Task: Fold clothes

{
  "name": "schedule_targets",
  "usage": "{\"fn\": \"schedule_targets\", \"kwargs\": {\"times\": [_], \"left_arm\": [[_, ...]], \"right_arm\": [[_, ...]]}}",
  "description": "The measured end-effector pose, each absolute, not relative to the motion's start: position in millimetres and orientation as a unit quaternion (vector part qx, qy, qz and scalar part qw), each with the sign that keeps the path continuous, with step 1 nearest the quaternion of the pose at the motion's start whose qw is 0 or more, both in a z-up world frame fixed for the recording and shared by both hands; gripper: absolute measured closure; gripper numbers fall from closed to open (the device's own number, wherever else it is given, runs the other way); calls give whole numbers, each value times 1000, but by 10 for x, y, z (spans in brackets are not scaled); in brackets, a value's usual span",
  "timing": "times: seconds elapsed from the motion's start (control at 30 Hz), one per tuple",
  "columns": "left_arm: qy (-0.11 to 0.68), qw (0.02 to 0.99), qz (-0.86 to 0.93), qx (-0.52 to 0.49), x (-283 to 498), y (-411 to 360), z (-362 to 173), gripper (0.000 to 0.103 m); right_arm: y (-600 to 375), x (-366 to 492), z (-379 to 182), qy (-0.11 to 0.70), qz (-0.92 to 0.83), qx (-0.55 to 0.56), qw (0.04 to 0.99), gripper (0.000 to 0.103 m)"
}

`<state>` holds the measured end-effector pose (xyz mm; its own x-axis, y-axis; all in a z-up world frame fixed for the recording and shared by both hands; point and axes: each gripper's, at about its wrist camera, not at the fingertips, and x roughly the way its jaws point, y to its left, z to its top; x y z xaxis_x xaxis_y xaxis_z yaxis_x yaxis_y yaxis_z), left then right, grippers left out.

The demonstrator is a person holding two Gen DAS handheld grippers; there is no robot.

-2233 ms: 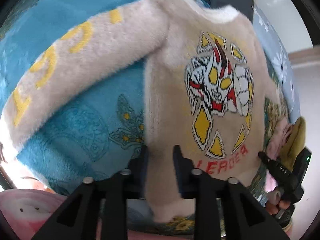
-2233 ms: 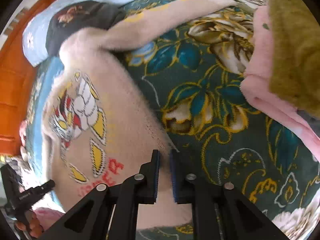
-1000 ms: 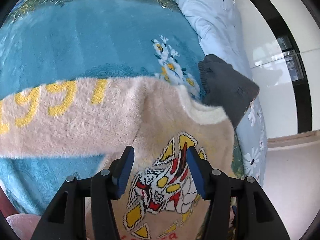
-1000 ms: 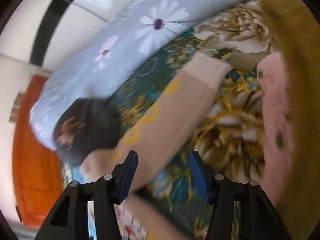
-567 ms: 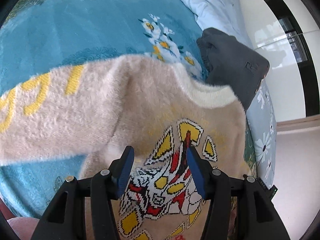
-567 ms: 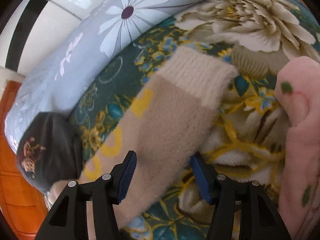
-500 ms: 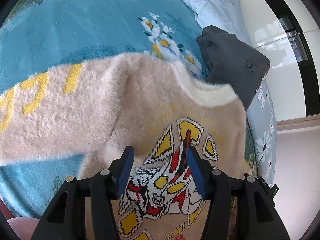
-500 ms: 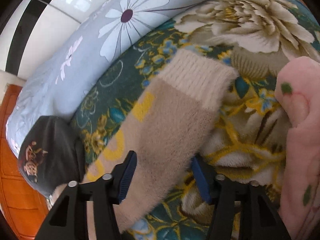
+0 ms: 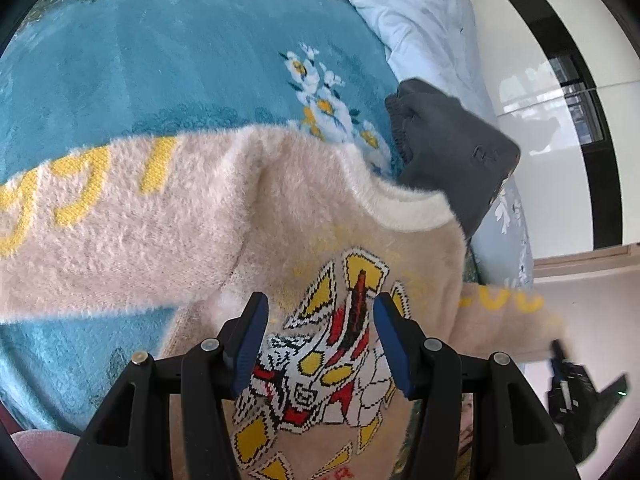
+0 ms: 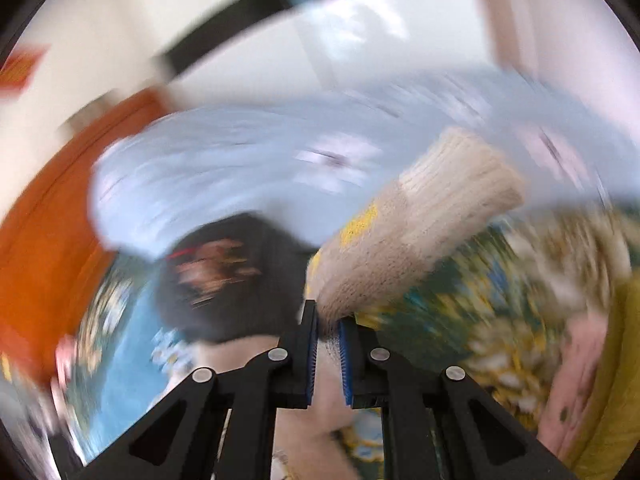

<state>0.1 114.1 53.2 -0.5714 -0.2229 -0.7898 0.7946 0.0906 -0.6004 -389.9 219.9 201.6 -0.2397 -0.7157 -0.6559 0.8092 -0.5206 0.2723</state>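
A fluffy beige sweater (image 9: pixel 304 216) with a cartoon hero print and yellow sleeve lettering lies chest-up on a teal blanket (image 9: pixel 152 60). My left gripper (image 9: pixel 320 340) is open, hovering just above the print below the white collar. My right gripper (image 10: pixel 328 344) is shut on the sweater's right sleeve (image 10: pixel 404 236) and holds it lifted, the ribbed cuff pointing up and away. That sleeve also shows raised at the right of the left wrist view (image 9: pixel 504 312). The right wrist view is motion-blurred.
A dark grey folded garment (image 9: pixel 452 152) lies just past the collar, against a pale blue floral duvet (image 9: pixel 420 20). Pink and mustard clothes (image 10: pixel 592 380) lie at the right. An orange door (image 10: pixel 44 224) stands at the left.
My right gripper has shut on the right sleeve and lifted it off the bed, swinging fast. My left gripper has stayed open over the chest print.
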Motion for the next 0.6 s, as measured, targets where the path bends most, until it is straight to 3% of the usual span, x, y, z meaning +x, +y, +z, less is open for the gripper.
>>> {"fn": "schedule_targets", "kwargs": {"times": [0.17, 0.4, 0.6], "left_arm": [[631, 431, -618, 184, 263, 1159, 602, 47], [652, 459, -589, 130, 581, 1150, 609, 40], [664, 451, -583, 129, 600, 1103, 526, 38]], "right_arm": [[1826, -3041, 2070, 125, -738, 345, 566, 92], [1293, -2143, 1016, 287, -676, 386, 557, 92], [1275, -1798, 553, 325, -630, 431, 558, 86]]}}
